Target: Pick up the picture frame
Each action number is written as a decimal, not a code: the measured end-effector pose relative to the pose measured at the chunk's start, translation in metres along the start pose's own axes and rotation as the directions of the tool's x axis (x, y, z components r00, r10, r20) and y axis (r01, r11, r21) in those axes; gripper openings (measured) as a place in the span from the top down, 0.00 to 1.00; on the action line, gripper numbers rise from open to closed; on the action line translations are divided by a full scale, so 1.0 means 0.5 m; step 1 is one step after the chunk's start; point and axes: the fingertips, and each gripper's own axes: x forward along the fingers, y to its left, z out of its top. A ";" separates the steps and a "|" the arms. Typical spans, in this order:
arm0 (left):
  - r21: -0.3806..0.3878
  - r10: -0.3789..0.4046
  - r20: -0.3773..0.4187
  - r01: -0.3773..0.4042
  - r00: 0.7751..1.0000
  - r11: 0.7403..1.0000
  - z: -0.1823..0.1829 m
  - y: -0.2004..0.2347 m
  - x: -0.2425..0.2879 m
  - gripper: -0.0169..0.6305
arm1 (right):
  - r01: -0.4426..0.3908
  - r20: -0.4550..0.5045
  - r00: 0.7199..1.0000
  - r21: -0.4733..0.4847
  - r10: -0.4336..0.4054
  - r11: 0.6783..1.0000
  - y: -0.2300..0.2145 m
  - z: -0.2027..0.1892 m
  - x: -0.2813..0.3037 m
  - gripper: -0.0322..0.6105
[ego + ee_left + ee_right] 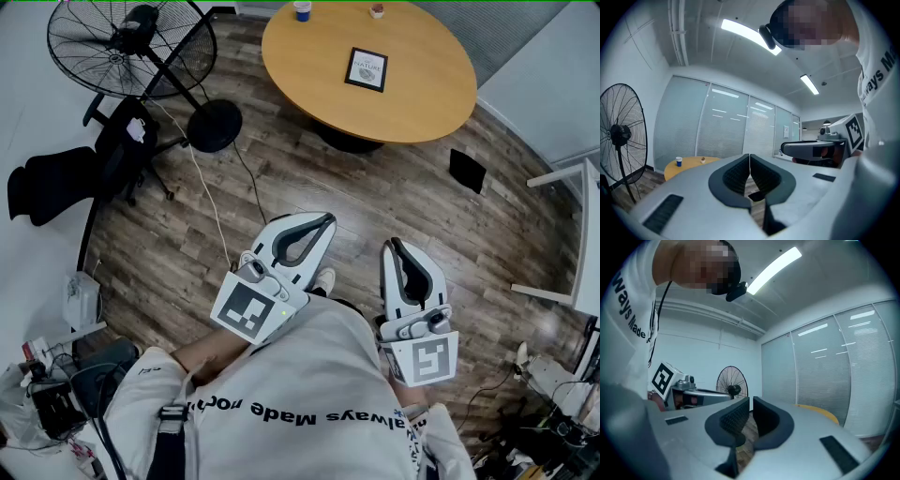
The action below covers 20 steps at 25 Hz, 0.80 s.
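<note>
The picture frame [367, 69], black-edged with a white print, lies flat on the round wooden table [422, 103] at the far side of the room. Both grippers are held close to the person's body, well short of the table and over the wood floor. My left gripper [327, 219] is shut with its tips touching and nothing between them [749, 159]. My right gripper [389, 246] is shut too, showing only a sliver between its pads [751, 403], and holds nothing. The frame does not show in either gripper view; only the table's edge [689, 164] does.
A blue cup [302, 9] and a small item [377, 10] stand at the table's far rim. A big standing fan [117, 47] and a black office chair [94, 159] are at the left, with a cable across the floor. A white desk [574, 234] is at the right.
</note>
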 end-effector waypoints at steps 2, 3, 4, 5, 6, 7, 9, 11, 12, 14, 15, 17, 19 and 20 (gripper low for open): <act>-0.007 0.004 0.012 -0.003 1.000 1.000 0.007 0.005 -0.012 0.93 | -0.004 -0.002 1.000 0.002 0.004 1.000 0.013 0.001 0.004 0.88; -0.008 0.004 0.016 -0.004 1.000 1.000 0.009 0.006 -0.019 0.93 | -0.002 0.002 1.000 0.002 0.002 1.000 0.019 0.004 0.005 0.88; -0.009 0.005 0.018 -0.004 1.000 1.000 0.011 0.008 -0.025 0.93 | 0.005 0.013 1.000 0.003 -0.005 1.000 0.024 0.008 0.004 0.88; -0.010 0.005 0.020 -0.005 1.000 1.000 0.013 0.011 -0.031 0.93 | 0.016 0.031 0.999 0.003 -0.016 1.000 0.027 0.014 0.003 0.88; -0.012 0.005 0.021 -0.005 1.000 1.000 0.014 0.017 -0.037 0.93 | 0.028 0.051 0.998 0.004 -0.028 1.000 0.030 0.022 0.003 0.88; -0.013 0.006 0.024 -0.006 1.000 1.000 0.016 0.024 -0.044 0.93 | 0.038 0.066 0.997 0.002 -0.039 0.999 0.033 0.028 0.005 0.88; -0.011 0.007 0.030 -0.007 1.000 1.000 0.020 0.039 -0.058 0.93 | 0.052 0.076 0.996 -0.011 -0.051 0.999 0.042 0.037 0.013 0.88; -0.006 0.007 0.027 -0.007 1.000 1.000 0.021 0.055 -0.071 0.93 | 0.062 0.073 0.996 -0.021 -0.061 0.998 0.050 0.039 0.026 0.88; -0.007 0.007 0.028 -0.007 1.000 1.000 0.021 0.064 -0.076 0.93 | 0.067 0.069 0.995 -0.023 -0.065 0.997 0.054 0.039 0.034 0.88; -0.008 0.010 0.028 -0.010 1.000 1.000 0.024 0.085 -0.085 0.93 | 0.073 0.063 0.995 -0.021 -0.071 0.997 0.061 0.038 0.051 0.88; -0.004 0.011 0.024 -0.011 1.000 1.000 0.024 0.096 -0.089 0.93 | 0.074 0.062 0.995 -0.016 -0.073 0.997 0.064 0.036 0.060 0.88; 0.008 0.015 0.018 -0.015 1.000 1.000 0.026 0.117 -0.091 0.93 | 0.073 0.058 0.996 -0.003 -0.073 0.997 0.069 0.033 0.078 0.88; 0.005 0.020 0.025 -0.020 0.999 1.000 0.030 0.131 -0.091 0.93 | 0.068 0.051 0.996 0.000 -0.067 0.998 0.072 0.030 0.092 0.88; 0.002 0.023 0.027 -0.023 0.999 1.000 0.031 0.137 -0.091 0.93 | 0.064 0.047 0.997 -0.002 -0.064 0.998 0.073 0.028 0.098 0.88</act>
